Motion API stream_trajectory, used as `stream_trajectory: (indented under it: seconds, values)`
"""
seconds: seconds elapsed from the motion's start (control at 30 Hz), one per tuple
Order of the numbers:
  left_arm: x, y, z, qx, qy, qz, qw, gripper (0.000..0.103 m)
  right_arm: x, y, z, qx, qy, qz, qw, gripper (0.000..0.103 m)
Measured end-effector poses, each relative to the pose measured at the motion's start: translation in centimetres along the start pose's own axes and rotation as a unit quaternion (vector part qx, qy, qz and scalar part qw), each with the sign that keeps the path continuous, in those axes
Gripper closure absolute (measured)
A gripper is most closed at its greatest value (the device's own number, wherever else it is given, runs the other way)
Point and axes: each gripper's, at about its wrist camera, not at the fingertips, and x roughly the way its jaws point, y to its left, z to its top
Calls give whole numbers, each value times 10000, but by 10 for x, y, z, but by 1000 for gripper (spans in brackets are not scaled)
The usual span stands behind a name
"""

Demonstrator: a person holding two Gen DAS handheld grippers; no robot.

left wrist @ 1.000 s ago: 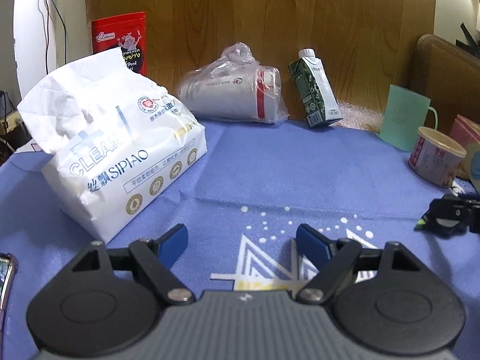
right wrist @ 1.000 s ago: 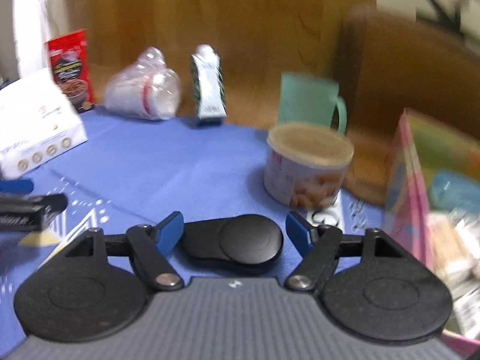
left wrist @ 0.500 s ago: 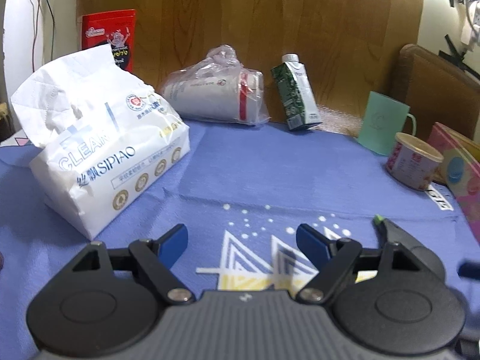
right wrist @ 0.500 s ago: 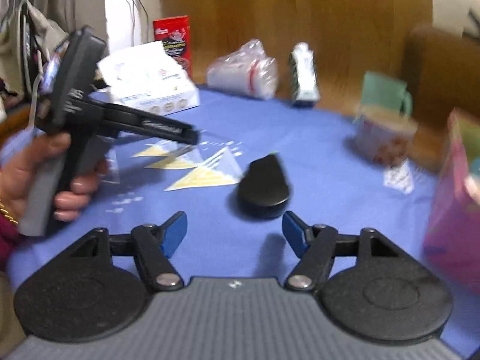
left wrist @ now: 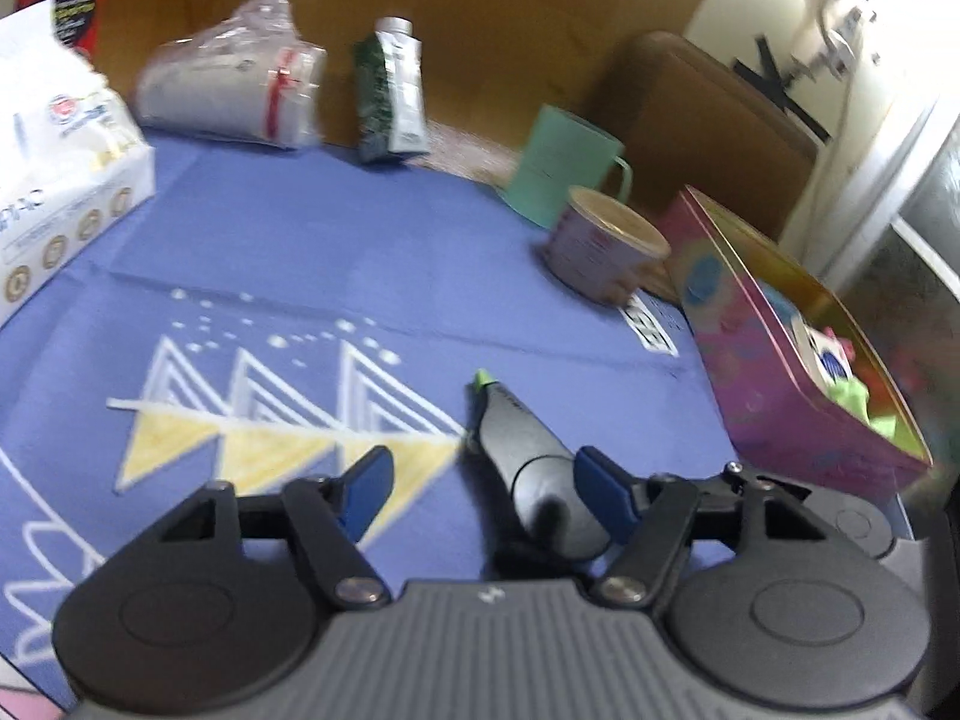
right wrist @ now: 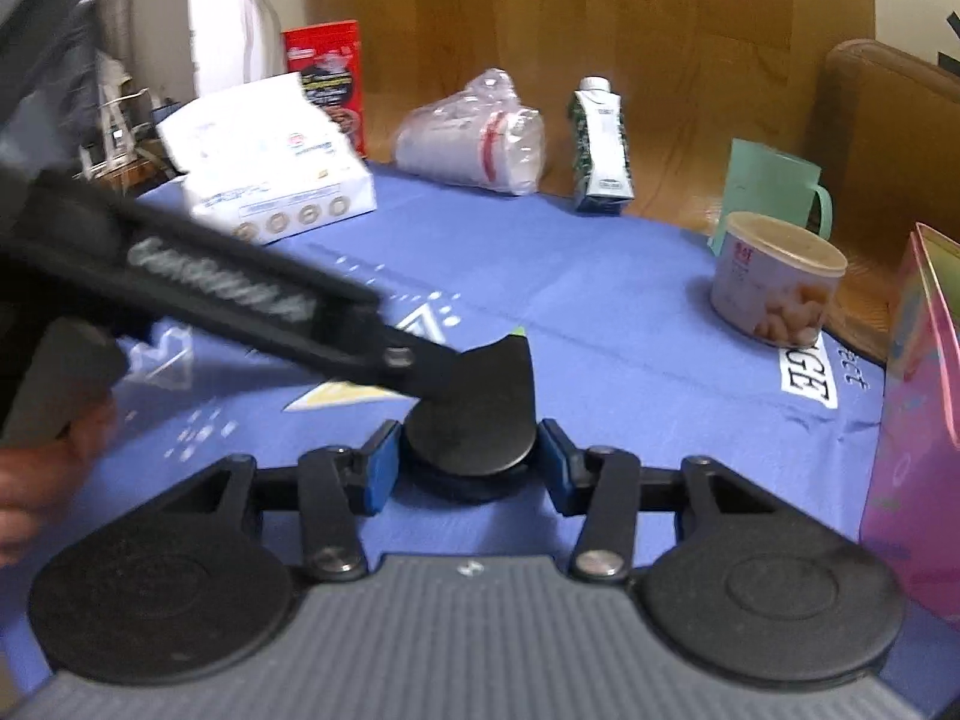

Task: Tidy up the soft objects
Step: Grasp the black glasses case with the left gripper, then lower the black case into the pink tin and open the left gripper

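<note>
Black pouch (right wrist: 474, 420) sits pinched in right gripper (right wrist: 468, 465) jaws; left gripper (left wrist: 480, 489) jaws wide.

We are in a home, at a round table (right wrist: 630, 276) with a blue printed cloth that stands against a wooden wall (right wrist: 600, 12). On the table we see ordinary household goods: a white pack of tissues (right wrist: 270, 180), a red snack box (right wrist: 327, 84), a sleeve of paper cups in plastic (right wrist: 474, 141), a small drink carton (right wrist: 600, 147), a green mug (right wrist: 774, 192), a round food tub (right wrist: 777, 282) and a pink tin (left wrist: 798, 354). A brown chair back (left wrist: 708, 120) stands beside the table.
</note>
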Motion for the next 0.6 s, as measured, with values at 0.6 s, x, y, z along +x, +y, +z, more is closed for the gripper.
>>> stream_trajectory:
  seconds: [0.6]
  values:
    - [30,-174,-67,1668,615,-892,9800,57,-129,-27,-107,421,-439,-987,9933,52]
